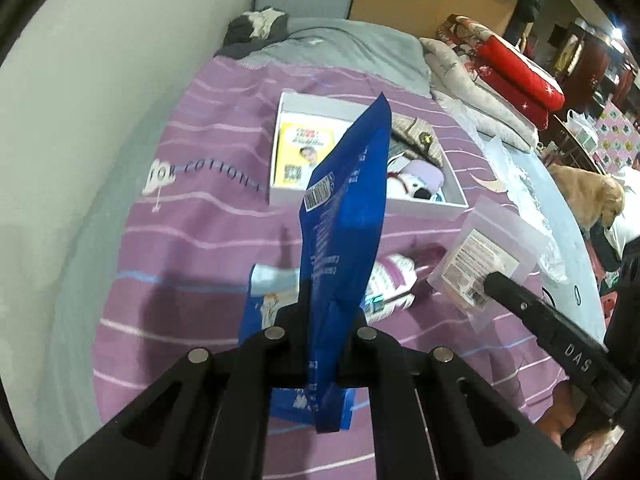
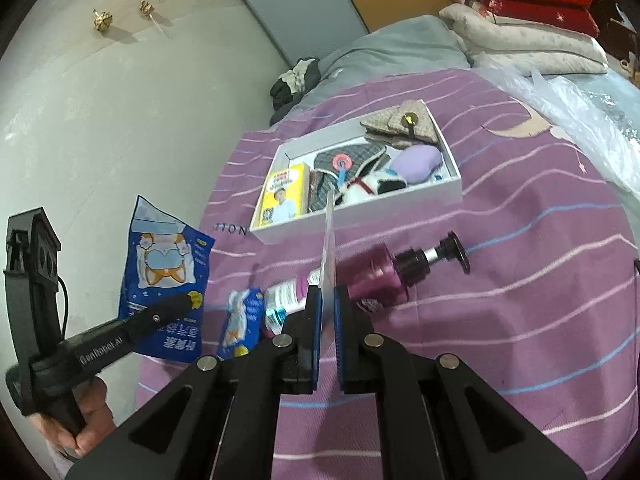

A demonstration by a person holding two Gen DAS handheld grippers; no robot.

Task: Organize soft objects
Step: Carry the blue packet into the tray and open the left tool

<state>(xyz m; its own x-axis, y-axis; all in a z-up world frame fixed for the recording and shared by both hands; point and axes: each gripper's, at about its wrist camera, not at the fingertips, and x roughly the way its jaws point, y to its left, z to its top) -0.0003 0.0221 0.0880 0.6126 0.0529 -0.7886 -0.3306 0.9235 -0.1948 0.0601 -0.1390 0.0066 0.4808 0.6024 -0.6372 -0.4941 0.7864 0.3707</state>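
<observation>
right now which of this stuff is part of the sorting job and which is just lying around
Job:
- blue packet in the left gripper
- clear pouch in the right gripper
- white box
- small blue packet

Lying about:
- pump bottle
- folded quilts
- dog

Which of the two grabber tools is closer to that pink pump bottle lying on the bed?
Right. The right gripper hovers directly over the pump bottle; the left gripper is off to its left.

Purple striped bedspread [image 2: 500, 300] under white box [image 2: 400, 204], pump bottle [image 2: 372, 276], blue packet [image 2: 240, 320].
</observation>
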